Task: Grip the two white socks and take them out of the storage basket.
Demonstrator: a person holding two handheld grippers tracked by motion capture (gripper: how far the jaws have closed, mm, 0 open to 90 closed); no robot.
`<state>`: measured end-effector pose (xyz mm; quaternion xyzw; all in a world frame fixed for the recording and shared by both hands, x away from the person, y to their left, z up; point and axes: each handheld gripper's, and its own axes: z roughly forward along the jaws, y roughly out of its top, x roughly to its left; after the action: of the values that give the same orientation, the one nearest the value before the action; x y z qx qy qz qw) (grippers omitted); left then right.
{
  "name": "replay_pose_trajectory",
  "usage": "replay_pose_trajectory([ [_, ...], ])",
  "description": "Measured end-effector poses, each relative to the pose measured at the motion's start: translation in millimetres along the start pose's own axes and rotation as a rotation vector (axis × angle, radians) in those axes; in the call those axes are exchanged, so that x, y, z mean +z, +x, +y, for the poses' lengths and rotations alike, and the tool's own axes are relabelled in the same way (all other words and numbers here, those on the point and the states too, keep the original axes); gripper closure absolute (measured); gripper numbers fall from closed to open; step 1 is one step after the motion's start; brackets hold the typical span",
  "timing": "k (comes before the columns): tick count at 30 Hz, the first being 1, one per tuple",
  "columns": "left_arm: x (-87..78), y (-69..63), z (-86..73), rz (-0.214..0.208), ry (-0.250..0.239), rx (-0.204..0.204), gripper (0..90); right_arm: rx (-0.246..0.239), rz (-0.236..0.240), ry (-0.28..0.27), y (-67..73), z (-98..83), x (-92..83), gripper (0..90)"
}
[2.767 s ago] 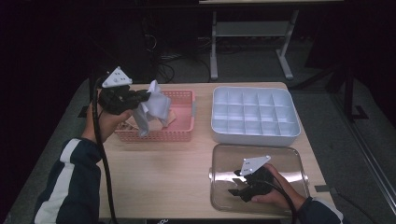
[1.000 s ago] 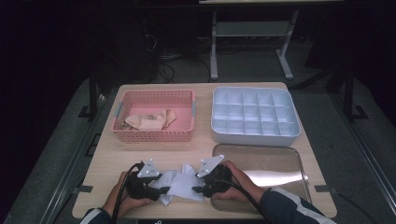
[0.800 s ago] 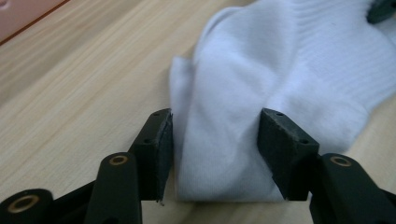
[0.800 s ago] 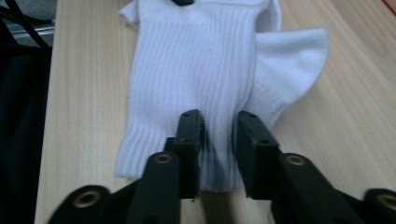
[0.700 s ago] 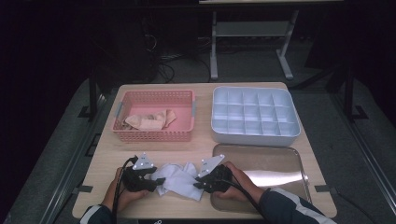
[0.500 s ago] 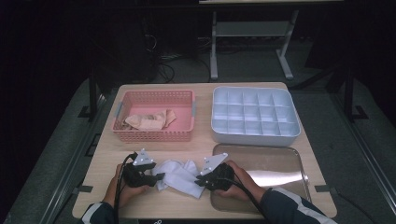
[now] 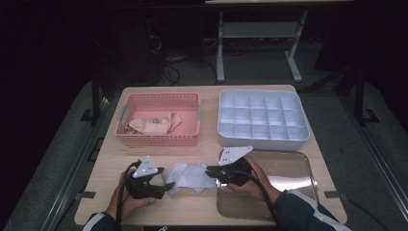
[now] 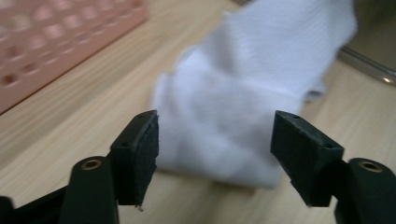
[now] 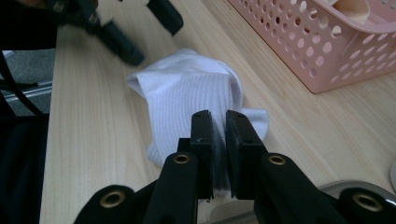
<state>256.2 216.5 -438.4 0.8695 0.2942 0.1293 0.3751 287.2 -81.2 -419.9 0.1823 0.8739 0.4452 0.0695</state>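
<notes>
Nearest the person, two hands came in from the bottom edge of the high view, each holding a gripper, with a white sock [image 7: 188, 176] lying crumpled on the light wooden desk [image 7: 269, 149] between them. On the sock's left side, the left gripper [image 8: 215, 140] had just been opening; its pads [image 8: 140, 144] stood apart on either side of the sock's end without pressing on it. At the sock's right end, the right gripper [image 9: 218, 140] had closed to a narrow gap and pinched a fold of the ribbed fabric, just beside the rim of a shiny metal tray [image 7: 288, 178].

Judging by its limp folds, the sock would be light, soft and not fragile, and it would sag and bunch when lifted. The ribbed knit looked likely to give the pads fair friction. A good hold would probably be a thick fold or the cuff, pinched deep enough that one thin layer could not slide out.

Farther back, on the left stood a pink basket [image 7: 159, 139] holding beige socks [image 7: 154, 125]. On the right sat a white tray [image 7: 262, 137] divided into many compartments.
</notes>
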Motion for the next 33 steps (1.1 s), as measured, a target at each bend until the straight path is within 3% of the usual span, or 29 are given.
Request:
replay_pose_trajectory([
  [2,7.7,-7.9,3.2,-0.018,0.019,0.038,27.7,-0.022,0.001,0.004,1.1,1.2,1.3,81.4],
  [4,17.6,-13.4,5.2,0.003,0.056,0.074,28.3,-0.024,0.013,-0.006,2.4,2.6,3.9,81.4],
  [6,25.2,-14.9,5.6,0.016,0.094,0.097,40.6,-0.032,0.031,-0.003,5.1,4.2,6.6,81.4],
  [9,30.3,-12.2,3.2,0.032,0.124,0.129,46.8,-0.031,0.07,-0.019,9.0,8.7,8.5,81.3],
  [13,25.9,-2.2,0.0,0.04,0.129,0.13,52.7,-0.051,0.093,-0.013,14.1,12.9,15.0,79.0],
  [15,20.0,5.8,-2.3,0.033,0.105,0.098,54.1,-0.087,0.091,0.014,14.5,12.7,20.0,66.5],
  [18,7.6,16.1,-5.0,0.007,0.027,0.051,58.6,-0.055,0.052,0.017,8.4,11.1,20.8,56.0],
  [19,4.1,18.6,-5.6,0.004,0.01,0.045,61.9,-0.023,0.037,0.015,6.0,10.7,20.8,54.8],
  [20,1.9,20.1,-5.5,0.022,0.006,0.044,65.6,-0.003,0.027,0.018,3.8,10.3,21.3,54.9],
  [23,-1.9,20.3,-2.8,0.047,-0.008,0.04,58.3,-0.018,-0.019,0.045,-1.1,8.9,26.1,55.0],
  [24,-2.5,19.3,-1.4,0.046,-0.009,0.05,54.6,-0.02,-0.032,0.051,-3.5,8.7,27.6,56.6],
  [25,-2.9,17.1,-0.5,0.035,-0.015,0.059,59.1,0.0,-0.035,0.049,-5.2,8.6,28.0,58.6],
  [26,-2.8,16.0,0.4,0.034,-0.018,0.068,57.6,0.001,-0.047,0.047,-8.6,8.2,27.9,59.3],
  [27,-2.1,13.8,2.1,0.023,-0.027,0.059,55.5,0.015,-0.054,0.045,-10.6,8.0,27.9,59.1],
  [28,-1.1,13.1,4.2,0.009,-0.035,0.052,50.8,0.055,-0.053,0.043,-13.3,7.7,28.4,58.7],
  [30,5.1,9.5,9.3,0.002,-0.043,0.029,39.3,0.078,-0.041,0.061,-18.4,5.6,31.3,54.9],
  [33,17.5,2.3,13.2,-0.001,-0.005,0.071,32.2,0.095,-0.019,0.092,-23.0,3.3,39.3,52.1],
])
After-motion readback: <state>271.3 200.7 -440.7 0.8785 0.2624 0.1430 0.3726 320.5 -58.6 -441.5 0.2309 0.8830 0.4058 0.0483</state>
